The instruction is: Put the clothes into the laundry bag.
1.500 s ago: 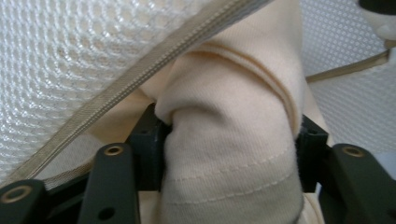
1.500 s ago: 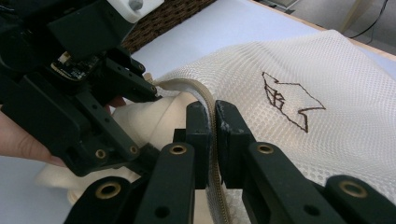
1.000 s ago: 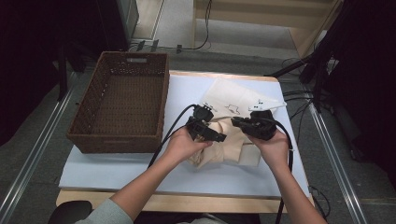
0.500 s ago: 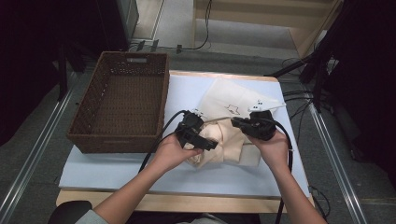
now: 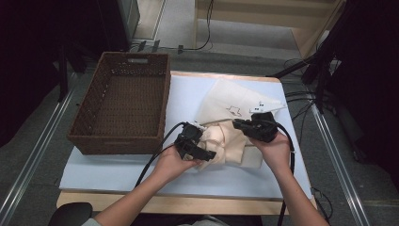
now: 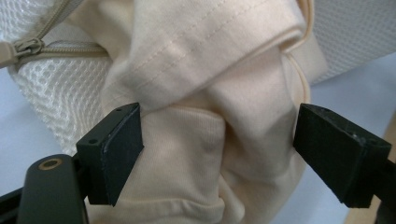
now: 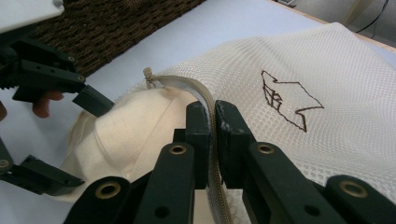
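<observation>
Surface: pale blue mat [image 5: 117,172] laid over a wooden table [image 5: 188,205], with dark floor and cables around it.
Wicker basket [image 5: 123,106]: brown and rectangular, on the mat's left part, to the left of the left gripper and apart from it.
Left gripper [image 5: 203,151]: held in the person's left hand [image 5: 173,162]; in its own view its jaws stand spread wide on either side of the cream garment, the left pad at the cloth's edge and the right pad clear of it (no squeeze shows).
Left gripper again [image 7: 93,135]: in the right gripper view its two spread jaws bracket the garment's far end.
Cream garment [image 6: 210,135]: a bunched, folded cloth lying on the mat between the two grippers, its upper part tucked into the mouth of the mesh bag [image 6: 51,100]; in the high view it sits just right of the left gripper [image 5: 226,146].
Zipper [image 7: 205,100]: the bag's beige zipper band runs straight between the right gripper's jaws, with its pull [image 7: 148,74] just beyond them.
Right gripper [image 7: 214,116]: jaws pressed together, pinching the zipper edge of the bag; in the high view it sits in the right hand [image 5: 273,148] at the bag's opening.
Mesh bag, far side [image 7: 327,70]: white netting with a dark outline drawing [image 7: 287,98], spreading beyond and to the right of the right gripper.
</observation>
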